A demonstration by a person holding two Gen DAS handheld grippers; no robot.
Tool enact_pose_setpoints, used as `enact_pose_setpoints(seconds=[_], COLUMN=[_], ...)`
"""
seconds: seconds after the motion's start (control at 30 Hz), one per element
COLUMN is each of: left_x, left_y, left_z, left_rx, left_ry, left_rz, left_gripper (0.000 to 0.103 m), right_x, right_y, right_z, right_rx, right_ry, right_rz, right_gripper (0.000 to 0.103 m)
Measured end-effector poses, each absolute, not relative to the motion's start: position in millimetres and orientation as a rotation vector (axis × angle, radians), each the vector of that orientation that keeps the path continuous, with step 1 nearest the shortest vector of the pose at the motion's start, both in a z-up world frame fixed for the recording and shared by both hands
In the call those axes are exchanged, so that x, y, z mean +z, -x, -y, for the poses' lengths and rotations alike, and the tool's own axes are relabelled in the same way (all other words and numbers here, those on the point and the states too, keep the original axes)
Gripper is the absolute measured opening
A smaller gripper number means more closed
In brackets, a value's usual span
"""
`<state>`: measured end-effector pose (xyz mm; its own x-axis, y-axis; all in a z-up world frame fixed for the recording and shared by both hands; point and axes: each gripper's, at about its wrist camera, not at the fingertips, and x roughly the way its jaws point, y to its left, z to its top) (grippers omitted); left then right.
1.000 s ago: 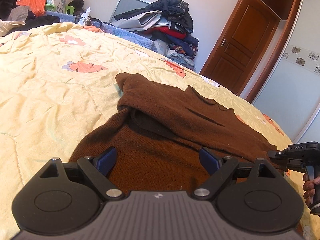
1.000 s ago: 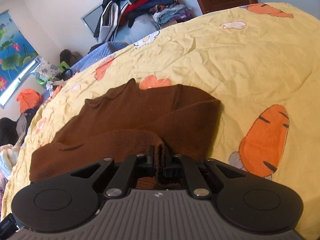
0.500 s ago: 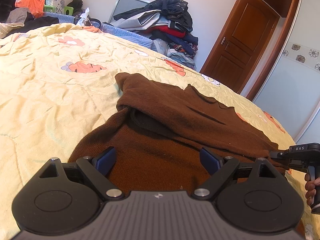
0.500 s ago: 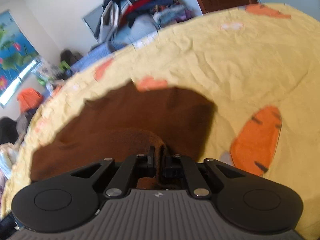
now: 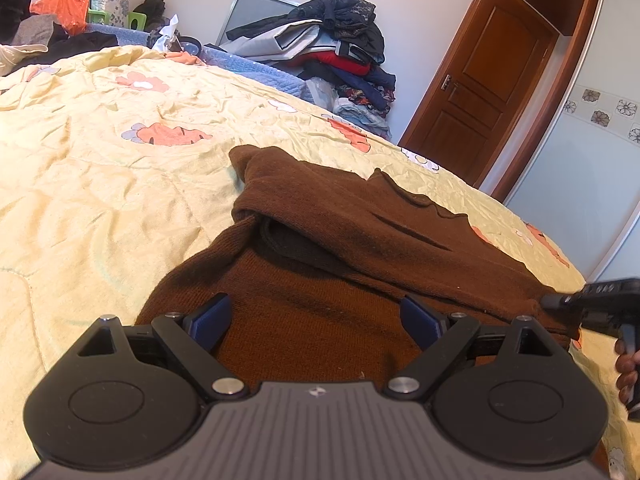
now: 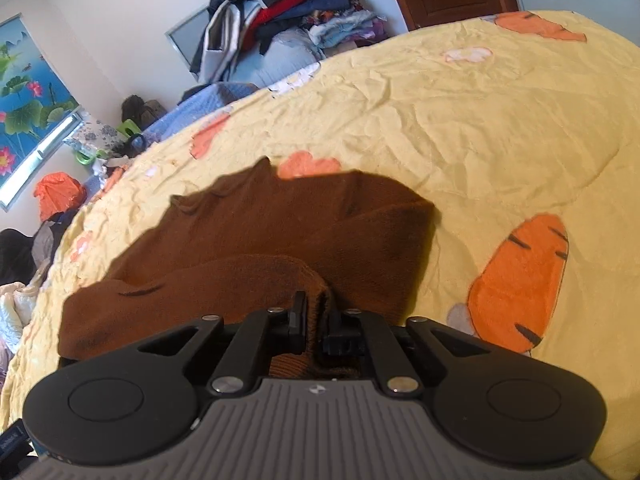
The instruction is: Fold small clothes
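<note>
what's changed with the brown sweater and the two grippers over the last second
Very little. The right gripper is still shut on the near edge of the brown sweater, and its view has shifted slightly, so it moved a little. The left gripper stays open above the sweater, gripping nothing. The sweater lies partly folded on the yellow quilt as before.

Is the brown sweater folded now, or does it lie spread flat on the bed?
Partly folded: the brown sweater has a flap doubled over its body, and the right gripper pinches one edge.

Right gripper [image 6: 316, 320] fingers [image 6: 298, 320] pinching brown sweater [image 6: 256, 236].
</note>
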<state>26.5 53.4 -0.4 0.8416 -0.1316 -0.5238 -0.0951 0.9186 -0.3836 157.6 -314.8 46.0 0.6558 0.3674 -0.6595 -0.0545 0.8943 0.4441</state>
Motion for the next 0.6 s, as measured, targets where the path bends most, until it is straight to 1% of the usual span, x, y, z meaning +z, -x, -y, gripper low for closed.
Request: enact_pose_setpoints(seconds=[0.1, 0.17, 0.23, 0.27, 0.3, 0.33, 0.37, 0.4, 0.43, 0.5, 0.57, 0.6], left_x=[-0.6, -0.7, -0.9, -0.8, -0.9, -0.8, -0.6, 0.2, 2.6, 13.5, 32.4, 43.9], left_y=[-26.7, -27.0, -26.8, -27.0, -27.0, -27.1, -27.4, -27.1, -26.1, -21.5, -17.1, -19.5], left_z=[-53.7, -54.2, -54.6, -54.5, -54.6, -54.1, -53.7, -53.8, -54.0, -55.2, -59.2, -59.5], left_rx=[-0.02, -0.021, -0.021, -0.021, -0.021, -0.021, -0.021, -0.018, -0.011, 0.0, -0.021, -0.046], left_ry=[0.411, 0.411, 0.412, 0.411, 0.409, 0.406, 0.402, 0.398, 0.397, 0.397, 0.431, 0.438], left_rz=[-0.575, -0.575, -0.574, -0.575, -0.576, -0.577, -0.579, -0.582, -0.586, -0.588, -0.524, -0.473], left_gripper=[0.092, 0.093, 0.093, 0.093, 0.093, 0.093, 0.093, 0.093, 0.093, 0.093, 0.093, 0.093], right_x=[54.5, 44.8, 37.6, 37.1, 36.8, 35.8, 35.7, 37.9, 43.4, 58.4, 77.7, 86.3], right_y=[-157.5, -163.4, -161.4, -160.0, -158.7, -157.2, -155.5, -153.2, -150.0, -140.8, -130.5, -126.7], right_z=[325.7, 328.3, 329.7, 330.3, 331.2, 332.3, 332.6, 332.6, 331.9, 327.7, 314.6, 305.0], right_rx=[0.233, 0.193, 0.207, 0.208, 0.209, 0.214, 0.225, 0.224, 0.193, 0.127, 0.129, 0.157], right_ry=[-0.444, -0.407, -0.423, -0.435, -0.454, -0.473, -0.485, -0.49, -0.484, -0.436, -0.346, -0.293], right_rz=[-0.78, -0.827, -0.831, -0.829, -0.824, -0.817, -0.805, -0.784, -0.753, -0.669, -0.584, -0.556], right_gripper=[0.011, 0.011, 0.012, 0.015, 0.024, 0.03, 0.042, 0.05, 0.053, 0.054, 0.054, 0.059])
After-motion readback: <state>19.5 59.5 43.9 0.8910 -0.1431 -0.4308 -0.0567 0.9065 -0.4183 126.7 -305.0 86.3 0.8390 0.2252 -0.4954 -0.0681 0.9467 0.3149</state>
